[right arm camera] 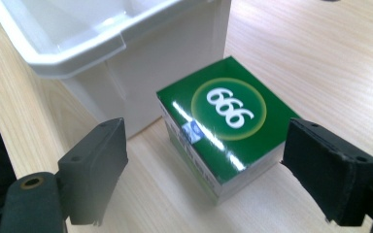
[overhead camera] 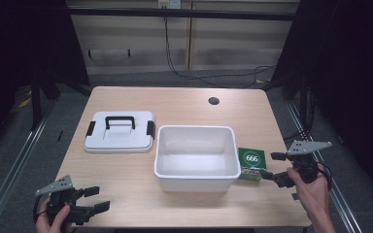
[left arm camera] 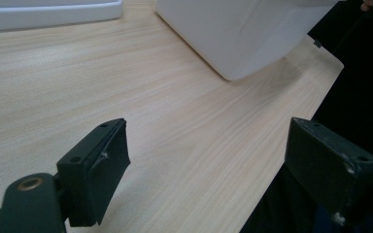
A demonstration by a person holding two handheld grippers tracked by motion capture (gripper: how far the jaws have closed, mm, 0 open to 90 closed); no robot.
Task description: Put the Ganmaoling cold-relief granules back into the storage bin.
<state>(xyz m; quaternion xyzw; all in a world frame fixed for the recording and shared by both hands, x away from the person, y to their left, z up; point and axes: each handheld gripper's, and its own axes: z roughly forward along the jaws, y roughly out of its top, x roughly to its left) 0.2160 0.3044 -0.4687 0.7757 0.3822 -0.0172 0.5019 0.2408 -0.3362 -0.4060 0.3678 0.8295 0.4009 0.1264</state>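
Zero progress by my guess: left gripper [overhead camera: 91, 199] gapes over bare table, lid [overhead camera: 120, 131] off the empty white bin [overhead camera: 196, 178], green 666 box [right arm camera: 223, 121] just ahead between the right gripper [right arm camera: 209, 179]'s spread jaws, ungrabbed.

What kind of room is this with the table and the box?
Probably a lab or test room, not a home. A bare wooden table stands inside a dark metal frame, loose cables trail across the grey floor, and a person holds a gripper in each hand, left gripper and right gripper.
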